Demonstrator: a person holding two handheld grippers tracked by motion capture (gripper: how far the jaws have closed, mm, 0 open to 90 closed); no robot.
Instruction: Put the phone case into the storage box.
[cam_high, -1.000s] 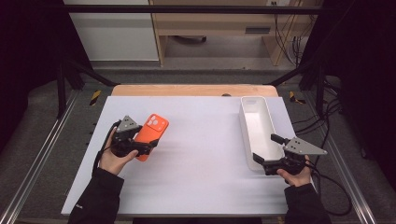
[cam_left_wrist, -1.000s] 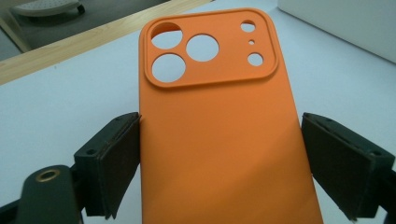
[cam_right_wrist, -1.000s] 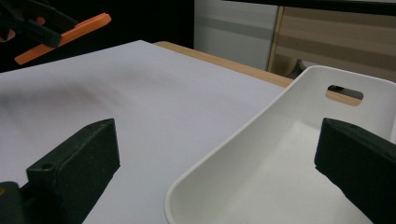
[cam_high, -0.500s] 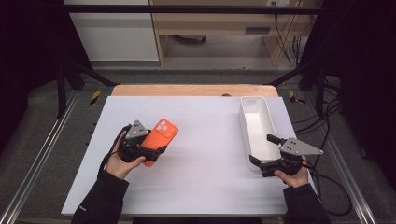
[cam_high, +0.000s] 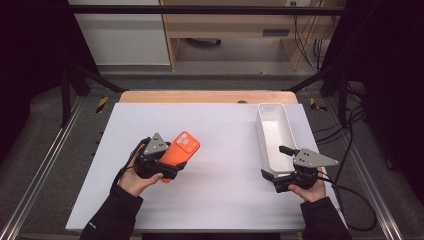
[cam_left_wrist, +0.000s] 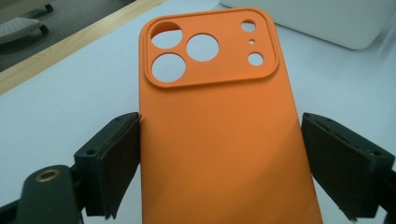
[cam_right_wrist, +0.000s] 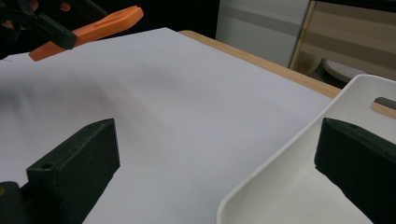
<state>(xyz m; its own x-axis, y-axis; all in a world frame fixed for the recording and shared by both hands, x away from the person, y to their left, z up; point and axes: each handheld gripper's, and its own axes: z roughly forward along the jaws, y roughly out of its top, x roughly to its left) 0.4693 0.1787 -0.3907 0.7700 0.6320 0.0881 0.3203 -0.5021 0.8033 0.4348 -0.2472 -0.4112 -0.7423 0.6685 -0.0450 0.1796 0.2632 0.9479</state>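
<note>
An orange phone case with round camera holes is lifted clear of the white tabletop, and my left gripper is shut on its lower half. In the left gripper view the case runs up between the two black pads, which press on its long edges. In the right gripper view the case hangs in the air at the far left. My right gripper stands open at the near end of the white tray. Its jaws straddle the tray's near corner with nothing gripped.
The white tabletop spreads between the two hands. A wooden strip borders its far edge. The long white tray holds nothing that I can see. Metal frame rails run along both sides, with cables to the right.
My left gripper has carried the orange case to the right, toward the middle of the table. The right gripper has kept still.
</note>
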